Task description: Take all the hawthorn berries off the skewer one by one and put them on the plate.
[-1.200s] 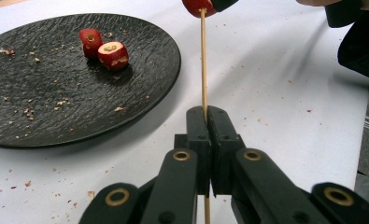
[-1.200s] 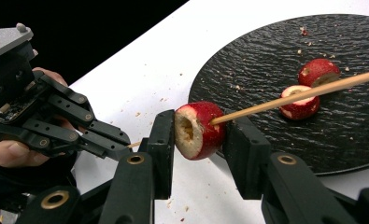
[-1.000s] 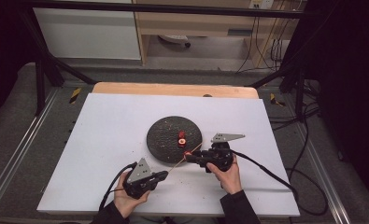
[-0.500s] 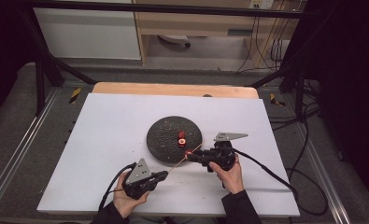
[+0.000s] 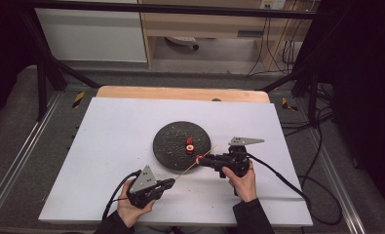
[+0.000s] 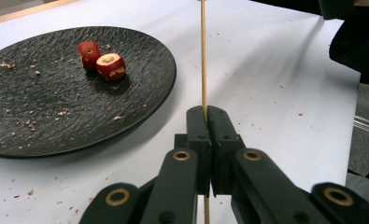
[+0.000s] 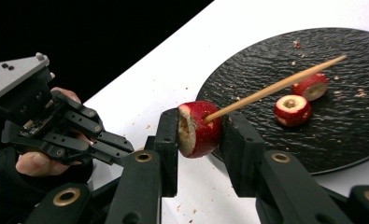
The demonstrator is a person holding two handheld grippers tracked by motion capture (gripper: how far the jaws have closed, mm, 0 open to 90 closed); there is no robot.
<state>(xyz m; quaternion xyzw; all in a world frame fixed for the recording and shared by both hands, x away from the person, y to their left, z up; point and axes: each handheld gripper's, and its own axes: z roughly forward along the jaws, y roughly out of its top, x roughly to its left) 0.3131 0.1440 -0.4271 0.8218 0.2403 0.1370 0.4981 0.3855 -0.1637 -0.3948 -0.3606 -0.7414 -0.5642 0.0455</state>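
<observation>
Beside the plate (image 5: 182, 146) my right hand-held gripper (image 7: 201, 133) pinches one fruit (image 7: 198, 128) already on the skewer (image 6: 203, 60) clamped in my left hand-held gripper (image 6: 207, 114); two pieces (image 7: 292, 109) left, I judge

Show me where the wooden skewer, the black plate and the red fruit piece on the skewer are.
wooden skewer (image 6: 203, 56), left gripper view, on its bare shaft.
black plate (image 5: 173, 148), high view, on a bare part of its surface.
red fruit piece on the skewer (image 7: 202, 133), right gripper view, on its red skin.

The right gripper (image 7: 202, 133) clamps a red fruit piece (image 7: 198, 129) pierced by a wooden skewer (image 7: 275, 87), just beside the black plate (image 7: 341, 140) holding two more pieces (image 7: 300, 101), with the left gripper (image 7: 56, 123) at left.
</observation>
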